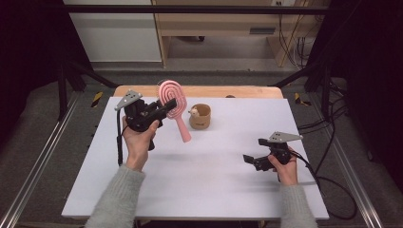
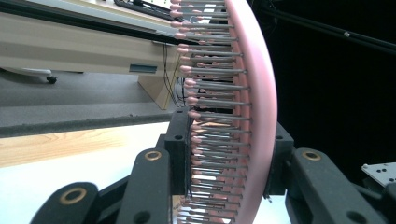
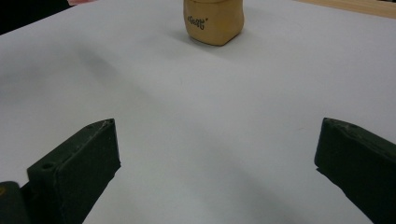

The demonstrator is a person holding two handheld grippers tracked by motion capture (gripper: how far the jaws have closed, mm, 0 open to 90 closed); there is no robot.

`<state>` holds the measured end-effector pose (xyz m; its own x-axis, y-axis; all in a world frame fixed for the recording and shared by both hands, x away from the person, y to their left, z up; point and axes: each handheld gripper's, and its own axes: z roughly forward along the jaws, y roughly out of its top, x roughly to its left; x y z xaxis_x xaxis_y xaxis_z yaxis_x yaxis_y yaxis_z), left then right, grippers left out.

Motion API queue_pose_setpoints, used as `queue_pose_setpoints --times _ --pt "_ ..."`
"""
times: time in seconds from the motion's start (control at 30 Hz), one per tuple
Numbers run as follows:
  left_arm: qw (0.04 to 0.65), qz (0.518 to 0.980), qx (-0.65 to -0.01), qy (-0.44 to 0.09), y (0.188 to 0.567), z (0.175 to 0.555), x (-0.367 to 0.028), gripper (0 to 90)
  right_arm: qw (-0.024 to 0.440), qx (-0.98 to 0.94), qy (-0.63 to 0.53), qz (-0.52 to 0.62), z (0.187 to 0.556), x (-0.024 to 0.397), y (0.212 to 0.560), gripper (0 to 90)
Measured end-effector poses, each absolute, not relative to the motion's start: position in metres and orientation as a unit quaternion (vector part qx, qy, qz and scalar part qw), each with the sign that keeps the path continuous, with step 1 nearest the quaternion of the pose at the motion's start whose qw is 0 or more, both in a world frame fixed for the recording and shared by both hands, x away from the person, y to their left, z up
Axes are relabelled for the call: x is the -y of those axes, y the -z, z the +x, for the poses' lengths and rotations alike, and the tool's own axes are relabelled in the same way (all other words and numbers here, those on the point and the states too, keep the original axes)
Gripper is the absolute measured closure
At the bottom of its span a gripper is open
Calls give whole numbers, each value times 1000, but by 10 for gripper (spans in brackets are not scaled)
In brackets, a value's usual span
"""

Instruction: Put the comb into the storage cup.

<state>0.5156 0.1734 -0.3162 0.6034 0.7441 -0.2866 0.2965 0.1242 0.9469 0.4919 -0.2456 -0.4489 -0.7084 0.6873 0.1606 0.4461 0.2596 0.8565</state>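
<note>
Above the white table (image 1: 199, 180), the left gripper (image 1: 164, 108) clamped the pink hairbrush (image 1: 173, 102) by its head, handle slanting down toward the person; the right gripper (image 1: 254, 159) rested with jaws wide apart.

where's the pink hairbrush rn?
High view, left of centre: the pink hairbrush is clamped by its head in the left gripper, handle hanging down, beside the tan cup.

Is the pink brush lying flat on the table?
No, the left gripper holds the brush by its head in the air, with the handle hanging down above the table.
</note>
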Motion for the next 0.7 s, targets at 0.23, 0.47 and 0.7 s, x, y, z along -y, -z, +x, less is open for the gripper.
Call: queue_pose_setpoints --times 0.23,0.47,0.7 --pt "629 638 -408 -175 312 523 -165 626 124 -784 -490 360 492 247 448 6" --pt "631 636 -410 -173 306 529 -160 626 123 -784 -491 359 492 246 448 6" --pt "629 636 -411 -175 301 537 -154 626 122 -784 -491 359 492 246 449 6"
